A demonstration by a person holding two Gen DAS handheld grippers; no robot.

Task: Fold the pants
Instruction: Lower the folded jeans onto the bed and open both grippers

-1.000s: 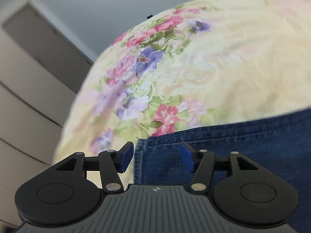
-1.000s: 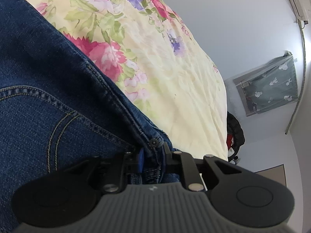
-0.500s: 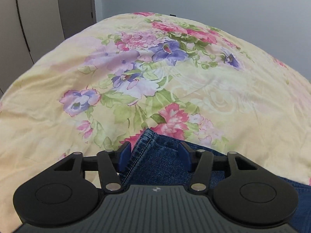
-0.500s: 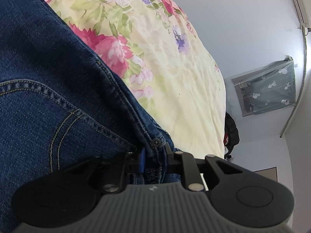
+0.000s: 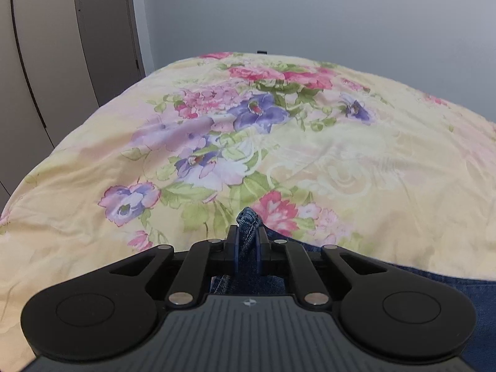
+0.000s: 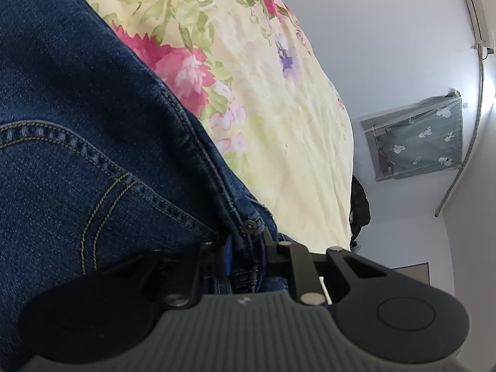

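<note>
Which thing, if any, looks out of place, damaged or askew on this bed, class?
Nothing stands out. The jeans lie on the floral bedsheet, undamaged; the left gripper has just closed on a corner and the right gripper pinches an edge.

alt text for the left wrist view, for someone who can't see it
The left gripper, its jaws having just closed, pinches a fold of the blue jeans above a yellow floral bedsheet. A grey wall and wardrobe doors stand behind the bed.

Most of the jeans cut off by frame edges, dark object behind bedspread unidentifiable
</note>
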